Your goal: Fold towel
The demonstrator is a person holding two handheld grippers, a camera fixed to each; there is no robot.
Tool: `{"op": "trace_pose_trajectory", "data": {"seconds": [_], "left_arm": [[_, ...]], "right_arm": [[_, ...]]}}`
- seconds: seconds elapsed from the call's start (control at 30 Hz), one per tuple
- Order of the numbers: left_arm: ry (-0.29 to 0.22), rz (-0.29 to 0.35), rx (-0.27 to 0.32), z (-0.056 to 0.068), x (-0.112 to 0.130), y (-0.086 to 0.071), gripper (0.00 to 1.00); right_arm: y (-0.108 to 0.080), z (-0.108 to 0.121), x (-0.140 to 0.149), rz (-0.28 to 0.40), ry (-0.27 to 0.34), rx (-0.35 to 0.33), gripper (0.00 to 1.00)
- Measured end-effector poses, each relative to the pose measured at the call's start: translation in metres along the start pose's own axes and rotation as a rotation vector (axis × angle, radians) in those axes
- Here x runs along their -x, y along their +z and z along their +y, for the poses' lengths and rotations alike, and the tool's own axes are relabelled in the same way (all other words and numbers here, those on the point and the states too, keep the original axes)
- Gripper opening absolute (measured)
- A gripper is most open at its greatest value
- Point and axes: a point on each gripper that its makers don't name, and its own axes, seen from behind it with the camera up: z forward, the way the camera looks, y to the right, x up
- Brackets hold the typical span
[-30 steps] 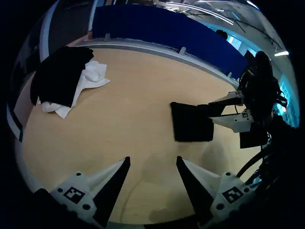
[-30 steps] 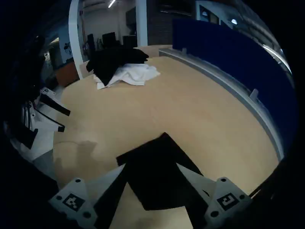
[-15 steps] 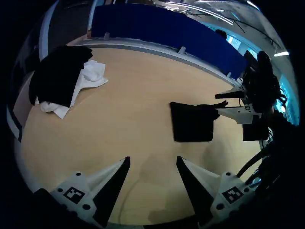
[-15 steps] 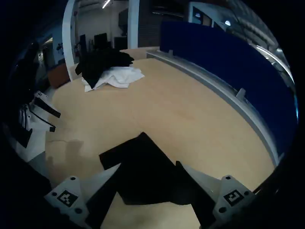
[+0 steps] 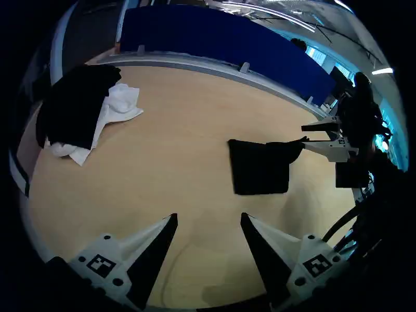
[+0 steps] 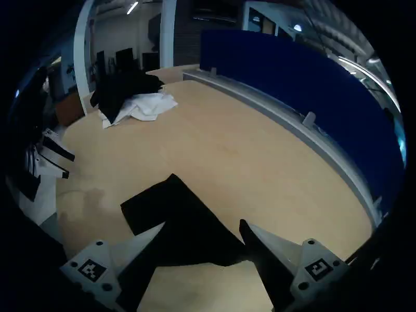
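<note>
Since a second ago the right gripper (image 6: 203, 224) has drawn back from the black towel (image 6: 177, 223). The cloth that lay deep between its jaws now sits mostly ahead of the tips and toward the left finger. The towel is a folded dark rectangle lying on the wooden counter (image 6: 234, 145). Its near corner reaches back between the jaws and ends against the inner side of the right-hand finger. The jaws stand wide apart and do not pinch the cloth.

In the left gripper view, the same towel (image 5: 259, 166) lies ahead and to the right of the left gripper (image 5: 208, 215), well apart from it. That gripper's jaws are spread wide over bare counter (image 5: 171, 135) and hold nothing. The right gripper (image 5: 304, 135) shows at the towel's far right edge with its two fingers parted. The corner of the cloth nearest it is lifted off the counter toward the lower finger. Whether it touches there is hard to tell.

Farther out, ahead and to the left of the left jaws, a heap of black cloth (image 5: 73, 104) lies over a crumpled white cloth (image 5: 119, 104). In the right gripper view the same black cloth (image 6: 122, 91) and white cloth (image 6: 143, 106) sit far ahead on the left, with the left gripper (image 6: 70, 165) at the left edge. A blue partition (image 5: 223, 36) runs along the counter's far side and appears to the right of the right jaws (image 6: 291, 73).
</note>
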Motion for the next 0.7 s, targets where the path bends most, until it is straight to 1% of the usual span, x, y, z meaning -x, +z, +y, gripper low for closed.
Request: {"op": "trace_pose_trajectory", "data": {"seconds": [0.17, 0.47, 0.57, 0.7], "left_arm": [[0.002, -0.001, 0.003, 0.002, -0.001, 0.002, 0.90], [-0.002, 0.003, -0.003, 0.000, -0.002, -0.001, 0.90], [-0.004, 0.003, -0.007, -0.002, -0.002, -0.003, 0.90], [-0.011, 0.008, -0.012, -0.004, -0.002, -0.005, 0.90]], "right_arm": [[0.001, -0.001, 0.000, -0.001, -0.007, 0.000, 1.00], [0.007, -0.006, -0.003, -0.001, -0.017, -0.016, 1.00], [0.014, -0.011, -0.005, -0.005, -0.023, -0.030, 1.00], [0.030, -0.020, -0.007, -0.017, -0.041, -0.053, 1.00]]}}
